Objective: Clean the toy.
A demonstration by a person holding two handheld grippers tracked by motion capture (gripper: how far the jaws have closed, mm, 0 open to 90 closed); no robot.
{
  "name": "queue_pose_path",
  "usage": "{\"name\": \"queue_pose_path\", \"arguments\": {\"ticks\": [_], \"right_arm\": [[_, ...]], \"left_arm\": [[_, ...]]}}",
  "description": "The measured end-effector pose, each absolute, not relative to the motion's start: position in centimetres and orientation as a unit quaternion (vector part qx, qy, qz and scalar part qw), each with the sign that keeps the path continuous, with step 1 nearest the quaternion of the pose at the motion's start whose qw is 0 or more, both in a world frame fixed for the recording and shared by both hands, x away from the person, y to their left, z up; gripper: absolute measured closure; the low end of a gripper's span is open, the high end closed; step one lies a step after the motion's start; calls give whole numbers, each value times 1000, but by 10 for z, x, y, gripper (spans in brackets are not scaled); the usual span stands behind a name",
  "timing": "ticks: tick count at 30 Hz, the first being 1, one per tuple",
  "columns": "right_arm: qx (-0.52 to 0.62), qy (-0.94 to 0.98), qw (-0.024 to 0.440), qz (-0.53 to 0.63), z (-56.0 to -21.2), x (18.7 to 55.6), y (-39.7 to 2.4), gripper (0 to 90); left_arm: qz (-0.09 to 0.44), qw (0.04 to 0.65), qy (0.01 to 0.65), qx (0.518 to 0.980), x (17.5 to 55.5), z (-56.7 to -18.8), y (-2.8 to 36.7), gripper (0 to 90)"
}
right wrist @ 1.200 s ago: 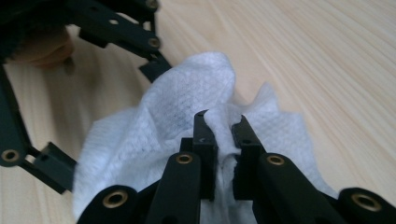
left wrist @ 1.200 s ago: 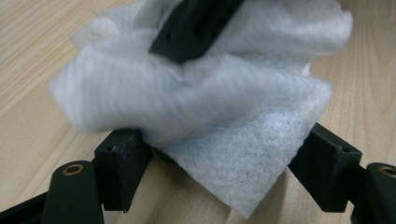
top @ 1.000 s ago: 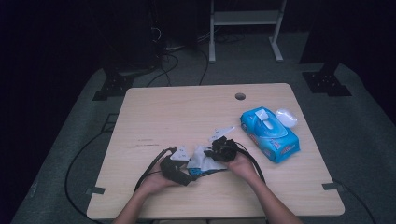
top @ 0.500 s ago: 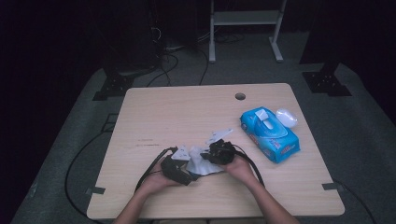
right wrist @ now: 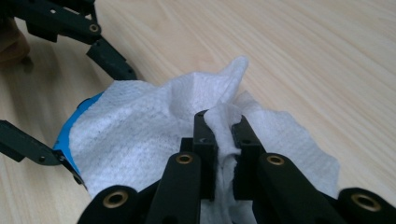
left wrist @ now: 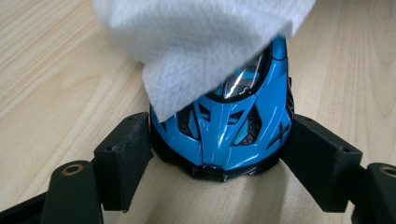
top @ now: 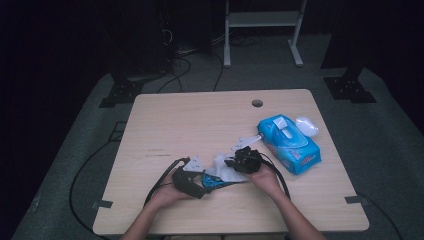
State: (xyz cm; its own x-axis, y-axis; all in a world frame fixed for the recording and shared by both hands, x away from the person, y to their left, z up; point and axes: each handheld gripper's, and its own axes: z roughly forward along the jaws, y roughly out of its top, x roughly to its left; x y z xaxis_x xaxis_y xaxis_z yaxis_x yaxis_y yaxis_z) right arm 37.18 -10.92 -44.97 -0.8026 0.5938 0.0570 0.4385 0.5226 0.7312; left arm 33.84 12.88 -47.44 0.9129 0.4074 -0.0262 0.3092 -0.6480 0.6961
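The blue toy car [left wrist: 229, 135] sits near the desk's [top: 200, 120] front edge, about midway along it, its long axis running straight away from my left claw [left wrist: 219, 154], which is clamped across its sides. An "X" mark shows on its body. My right claw [right wrist: 223, 140] is pinched on a white wipe [right wrist: 140, 144] draped over the car. A blue wipes pack [top: 288, 142] lies toward the right edge; its print is unreadable.

the left gripper [left wrist: 219, 154] clamps its two black jaws on the sides of a blue toy car [left wrist: 224, 135] standing on the wooden table [left wrist: 56, 84]. a white wipe [left wrist: 196, 42] drapes over the car's far end.
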Motion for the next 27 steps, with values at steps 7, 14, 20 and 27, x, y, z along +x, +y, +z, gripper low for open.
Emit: {"name": "queue_pose_path", "arguments": {"ticks": [7,14,20,27], "right_arm": [[330,854,121,384,-445,370,-142,826],[334,852,170,366,-437,367,-155,826],[328,859,198,339,-440,363,-154,817],[298,871,178,347,-440,353,-137,749]], "left_arm": [[67,371,198,905,338,-475,129,247],[67,370,199,905,338,-474,129,247],[66,373,199,904,338,-475,128,246],[67,372,200,904,338,-475,128,246]]}}
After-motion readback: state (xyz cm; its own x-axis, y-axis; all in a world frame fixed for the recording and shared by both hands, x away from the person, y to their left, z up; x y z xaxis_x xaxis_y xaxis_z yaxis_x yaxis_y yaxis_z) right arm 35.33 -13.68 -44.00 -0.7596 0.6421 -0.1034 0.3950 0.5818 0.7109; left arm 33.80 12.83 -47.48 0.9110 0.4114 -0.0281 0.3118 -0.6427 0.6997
